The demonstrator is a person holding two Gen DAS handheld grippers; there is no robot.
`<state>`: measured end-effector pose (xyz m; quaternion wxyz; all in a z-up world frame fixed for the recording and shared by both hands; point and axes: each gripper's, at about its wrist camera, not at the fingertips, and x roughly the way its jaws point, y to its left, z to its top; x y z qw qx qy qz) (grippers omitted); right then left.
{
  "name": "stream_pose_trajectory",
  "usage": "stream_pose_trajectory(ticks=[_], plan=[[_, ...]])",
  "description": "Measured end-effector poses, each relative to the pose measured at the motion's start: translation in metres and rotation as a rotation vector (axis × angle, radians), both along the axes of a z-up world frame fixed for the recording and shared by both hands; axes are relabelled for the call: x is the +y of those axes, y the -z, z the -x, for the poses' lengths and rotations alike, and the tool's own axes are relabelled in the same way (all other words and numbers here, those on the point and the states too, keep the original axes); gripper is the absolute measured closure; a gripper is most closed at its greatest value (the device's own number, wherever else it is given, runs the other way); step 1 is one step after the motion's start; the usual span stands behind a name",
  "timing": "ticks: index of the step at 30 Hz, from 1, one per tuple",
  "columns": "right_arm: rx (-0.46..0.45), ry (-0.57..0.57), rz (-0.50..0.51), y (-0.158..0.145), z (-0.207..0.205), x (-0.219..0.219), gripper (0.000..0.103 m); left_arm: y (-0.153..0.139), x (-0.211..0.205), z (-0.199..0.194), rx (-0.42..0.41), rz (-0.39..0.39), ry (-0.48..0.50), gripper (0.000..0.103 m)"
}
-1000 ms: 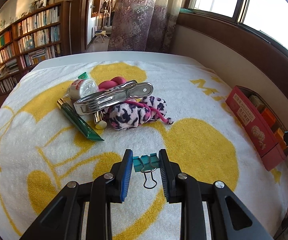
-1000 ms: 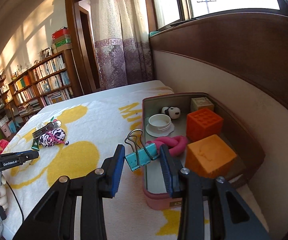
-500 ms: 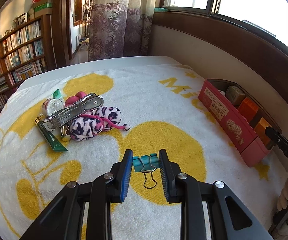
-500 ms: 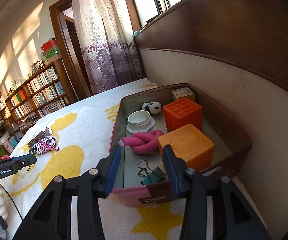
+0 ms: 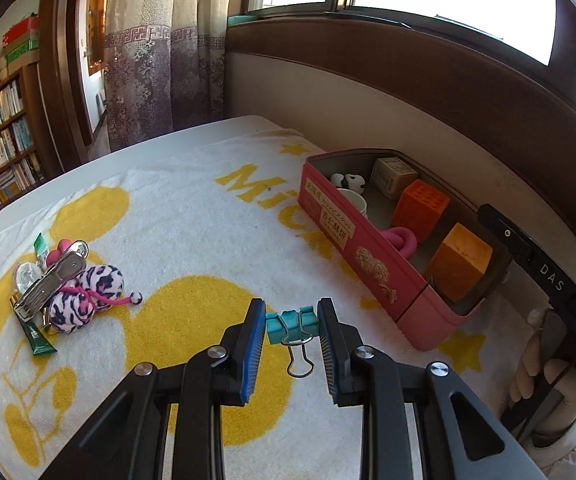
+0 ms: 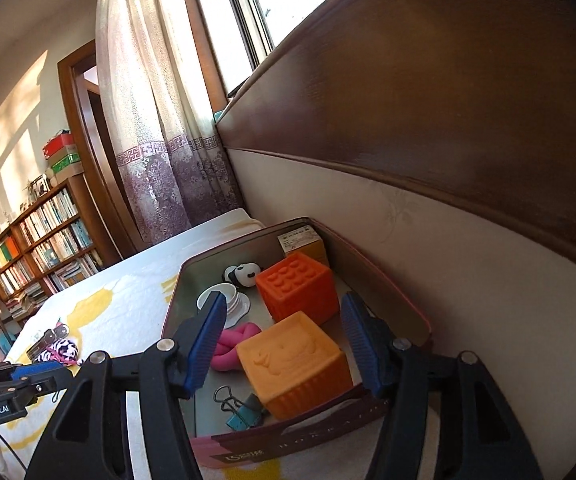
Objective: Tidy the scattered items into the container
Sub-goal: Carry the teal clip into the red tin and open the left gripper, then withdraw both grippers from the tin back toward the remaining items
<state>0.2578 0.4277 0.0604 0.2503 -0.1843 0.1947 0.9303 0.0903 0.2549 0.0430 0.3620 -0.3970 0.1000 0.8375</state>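
**One clip is in the box, one more is coming**

The left tongs (image 5: pixel 292 330) are clamped on a small teal metal binder clip (image 5: pixel 291 323). They hold it up above the white and yellow towel (image 5: pixel 191 216) on the desk. The long pink tin box (image 5: pixel 352 256) sits near them, by the wall.

The right tongs (image 6: pixel 281 338) are over the box, and their jaws are opening. Nothing is between them. Just below them, another teal binder clip (image 6: pixel 243 414) lies inside the box, beside the yellow-orange rubber block (image 6: pixel 292 364).

So the step now looks like this: the left tongs carry their clip to the box. Next they need to get over a bare spot in the box and let go. The right tongs should get out of the way first, or the two may bump.

The left view shows the pile that is left on the towel: a pink and black spotted soft toy (image 5: pixel 83 296), a shiny silver metal clip (image 5: pixel 51 280) and a green tube (image 5: pixel 37 338). The right view shows that pile only small and far off. But it shows the box floor well, and the left view does not.
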Motion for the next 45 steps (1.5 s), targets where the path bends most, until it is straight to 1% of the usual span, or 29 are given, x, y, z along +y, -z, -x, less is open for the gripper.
stream_pose_trajectory(ticks=[3, 8, 14, 17, 19, 22, 23, 24, 25, 27, 30, 36, 45], plan=[[0.014, -0.002, 0.035, 0.002, -0.001, 0.007, 0.039, -0.003, 0.023, -0.004, -0.023, -0.015, 0.066, 0.075], [0.071, 0.001, 0.069, 0.003, -0.009, 0.012, 0.039, -0.006, 0.058, -0.012, -0.035, -0.031, 0.150, 0.075], [0.106, 0.015, 0.117, 0.006, -0.016, 0.020, 0.039, -0.010, 0.088, -0.016, -0.029, -0.042, 0.195, 0.075], [0.111, 0.017, 0.116, 0.005, -0.016, 0.021, 0.039, -0.009, 0.100, -0.015, -0.031, -0.042, 0.209, 0.075], [0.114, 0.016, 0.110, 0.005, -0.016, 0.019, 0.039, -0.007, 0.106, -0.015, -0.045, -0.052, 0.219, 0.075], [0.118, 0.016, 0.107, 0.004, -0.018, 0.018, 0.039, -0.002, 0.111, -0.012, -0.096, -0.072, 0.240, 0.074], [0.118, 0.016, 0.110, 0.004, -0.017, 0.019, 0.038, -0.001, 0.110, -0.011, -0.107, -0.076, 0.239, 0.073], [0.118, 0.017, 0.116, 0.005, -0.017, 0.020, 0.038, 0.000, 0.109, -0.009, -0.111, -0.076, 0.228, 0.064], [0.119, 0.020, 0.122, 0.005, -0.018, 0.021, 0.038, 0.001, 0.107, -0.007, -0.108, -0.078, 0.209, 0.047], [0.121, 0.027, 0.135, 0.007, -0.019, 0.023, 0.037, 0.002, 0.100, -0.003, -0.099, -0.097, 0.161, 0.030], [0.119, 0.026, 0.131, 0.006, -0.019, 0.022, 0.037, 0.001, 0.090, 0.004, -0.106, -0.107, 0.132, 0.029], [0.114, 0.028, 0.123, 0.006, -0.018, 0.020, 0.036, 0.002, 0.077, 0.007, -0.066, -0.083, 0.094, 0.029], [0.104, 0.034, 0.114, 0.004, -0.019, 0.017, 0.035, 0.010, 0.044, 0.017, -0.065, -0.067, 0.015, 0.029]])
